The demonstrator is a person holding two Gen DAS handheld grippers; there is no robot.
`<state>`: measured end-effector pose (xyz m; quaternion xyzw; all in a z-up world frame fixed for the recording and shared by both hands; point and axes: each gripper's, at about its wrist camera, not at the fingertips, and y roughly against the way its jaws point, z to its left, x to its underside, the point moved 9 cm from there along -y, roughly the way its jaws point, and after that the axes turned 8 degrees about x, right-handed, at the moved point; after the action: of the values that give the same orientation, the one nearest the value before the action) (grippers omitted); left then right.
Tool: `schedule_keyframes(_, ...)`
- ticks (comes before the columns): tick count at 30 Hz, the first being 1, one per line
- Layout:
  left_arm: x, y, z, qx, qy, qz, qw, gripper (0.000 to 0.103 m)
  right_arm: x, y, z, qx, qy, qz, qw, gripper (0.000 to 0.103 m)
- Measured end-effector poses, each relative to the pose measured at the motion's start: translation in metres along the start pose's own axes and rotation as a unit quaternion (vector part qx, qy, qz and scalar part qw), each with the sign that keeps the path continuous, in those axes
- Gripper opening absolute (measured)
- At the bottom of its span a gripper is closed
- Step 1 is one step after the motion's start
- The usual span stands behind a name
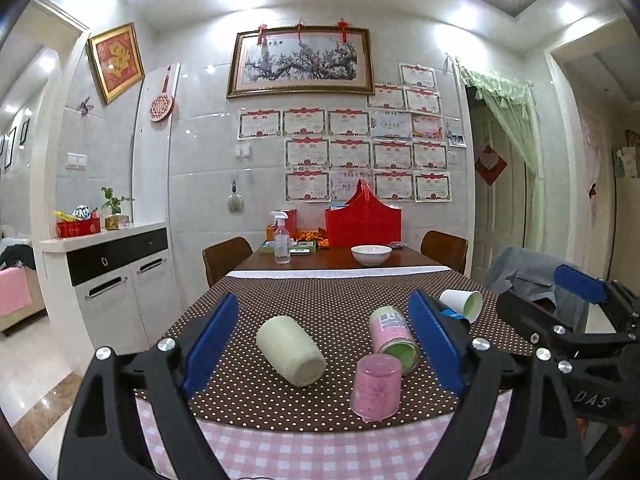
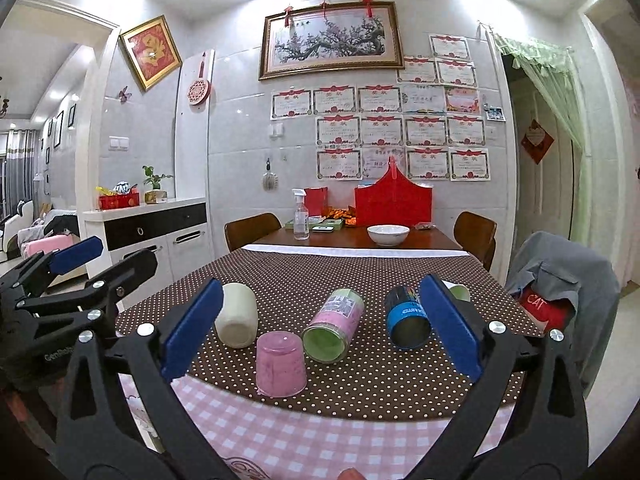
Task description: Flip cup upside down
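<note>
Several cups lie on a brown dotted cloth (image 1: 320,304). A cream cup (image 1: 290,350) (image 2: 237,314) lies on its side. A pink cup (image 1: 376,387) (image 2: 280,363) stands upside down near the front edge. A pink-and-green cup (image 1: 394,338) (image 2: 334,330) and a blue cup (image 2: 406,316) lie on their sides. A white cup (image 1: 462,303) lies on its side at the right. My left gripper (image 1: 324,344) is open and empty, above the table front. My right gripper (image 2: 320,332) is open and empty; it also shows at the right of the left wrist view (image 1: 552,300).
A pink checked tablecloth (image 1: 304,448) hangs over the front edge. A white bowl (image 1: 371,254), a spray bottle (image 1: 281,236) and a red box (image 1: 363,220) stand at the far end. Chairs flank the table; a grey jacket (image 2: 560,280) hangs at right. A cabinet (image 1: 116,280) stands left.
</note>
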<state>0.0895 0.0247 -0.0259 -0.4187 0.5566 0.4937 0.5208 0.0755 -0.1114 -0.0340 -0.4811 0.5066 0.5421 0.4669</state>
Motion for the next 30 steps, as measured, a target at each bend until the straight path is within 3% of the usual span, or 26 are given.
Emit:
schedule_keyframes(13,-0.001,-0.002,-0.007,-0.015,-0.025,-0.001,0.9996,0.086,0.004,-0.001,-0.007,0.010,-0.003,0.002,1.000,0.097)
schedule_keyframes(30,-0.001,-0.006,-0.009,-0.008,-0.025,0.000,0.9997,0.086,0.006,0.001,-0.011,0.016,-0.007,0.002,1.000,0.097)
